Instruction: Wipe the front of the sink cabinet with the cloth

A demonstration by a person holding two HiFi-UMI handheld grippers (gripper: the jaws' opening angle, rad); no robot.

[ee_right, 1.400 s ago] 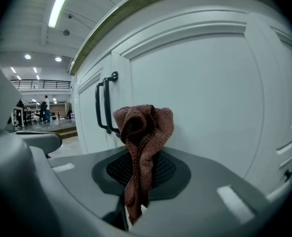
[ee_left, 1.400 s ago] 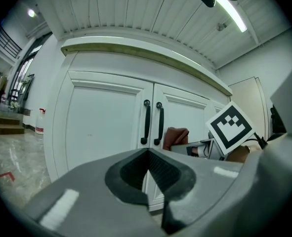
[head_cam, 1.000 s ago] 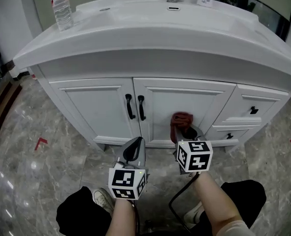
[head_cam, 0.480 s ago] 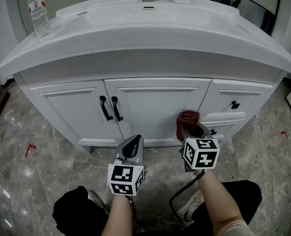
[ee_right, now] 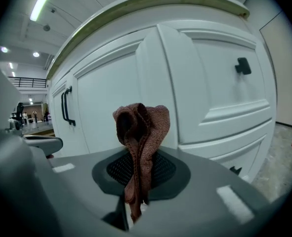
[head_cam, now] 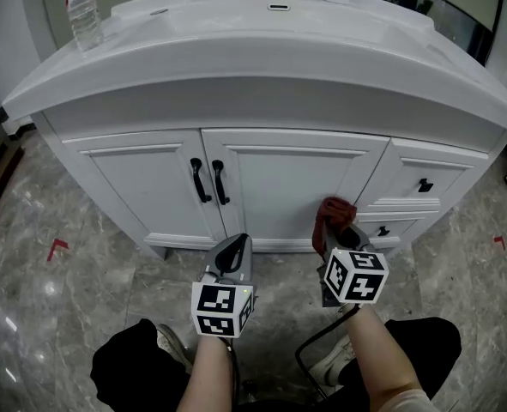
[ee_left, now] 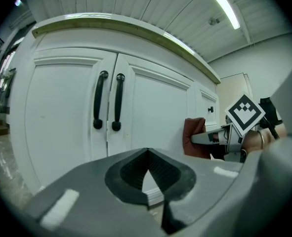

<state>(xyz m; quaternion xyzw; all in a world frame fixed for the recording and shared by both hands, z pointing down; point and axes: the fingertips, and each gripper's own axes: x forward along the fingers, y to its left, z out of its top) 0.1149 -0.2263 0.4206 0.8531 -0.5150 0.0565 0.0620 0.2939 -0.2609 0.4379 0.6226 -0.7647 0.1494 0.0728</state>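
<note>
Right claw (ee_right: 141, 174) clamped on cloth (ee_right: 142, 125), bunched narrow, held at cabinet (ee_right: 111, 98) stile beside the drawers; contact unclear. Left claw (ee_left: 146, 168) together, empty. Risks: thin pinch slips under drag; claw tips scrape paint.

Left gripper (head_cam: 236, 249), right gripper (head_cam: 342, 233): both closed

head view: high, steeply down on sink cabinet (head_cam: 287, 174), set back. both gripper views: low, close, facing its front. all share the door handles (head_cam: 210, 181).
</note>
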